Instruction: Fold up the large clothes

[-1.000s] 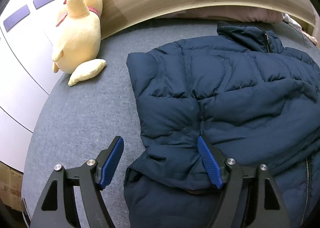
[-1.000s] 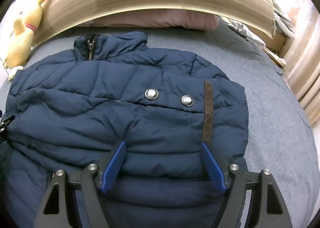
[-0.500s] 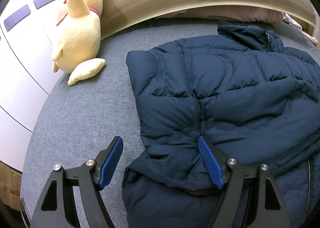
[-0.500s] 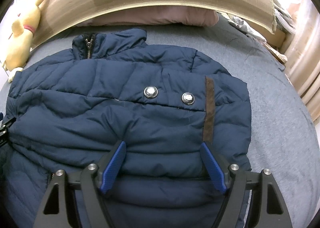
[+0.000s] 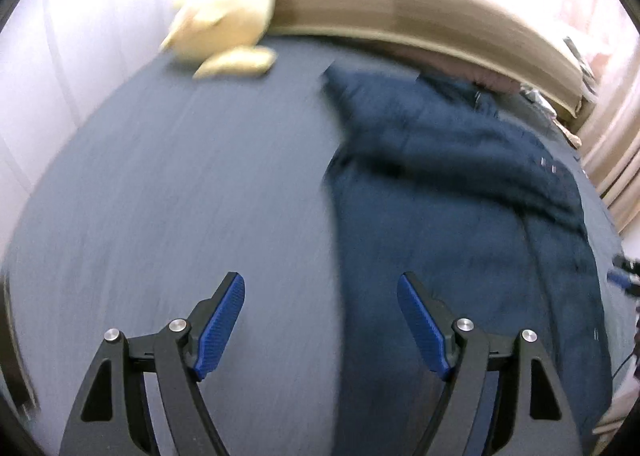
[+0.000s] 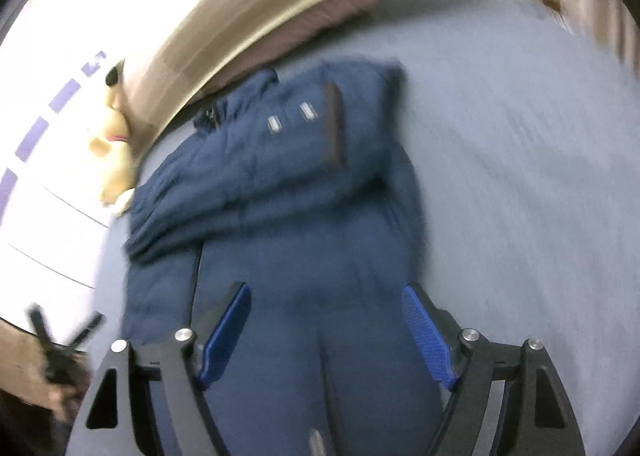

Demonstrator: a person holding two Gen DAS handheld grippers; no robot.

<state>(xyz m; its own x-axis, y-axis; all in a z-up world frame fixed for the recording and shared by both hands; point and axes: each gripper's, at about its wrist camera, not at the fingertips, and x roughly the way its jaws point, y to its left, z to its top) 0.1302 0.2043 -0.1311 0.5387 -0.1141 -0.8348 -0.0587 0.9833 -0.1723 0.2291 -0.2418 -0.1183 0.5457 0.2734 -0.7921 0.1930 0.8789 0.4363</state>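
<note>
A navy puffer jacket [image 5: 460,184] lies flat on the grey bed [image 5: 180,196], both sleeves folded across its chest; both views are blurred. My left gripper [image 5: 320,296] is open above the jacket's left edge, with bare bedding under its left finger and nothing between the pads. My right gripper [image 6: 326,308] is open above the lower part of the jacket [image 6: 304,224], nothing between its blue pads. The sleeve with two metal snaps [image 6: 290,118] and a brown strip lies further up. The left gripper [image 6: 60,340] also shows at the right wrist view's lower left edge.
A yellow plush toy [image 5: 228,16] leans against the wooden headboard [image 5: 420,4] at the bed's far left corner. A mauve pillow [image 6: 320,24] lies along the headboard. A white wall [image 5: 60,56] borders the bed's left side. Bare grey bedding [image 6: 520,176] spreads right of the jacket.
Both grippers have pulled back toward the jacket's hem, still open; the left one has shifted left off the jacket. Both views have rolled and become blurred, and the jacket looks further away.
</note>
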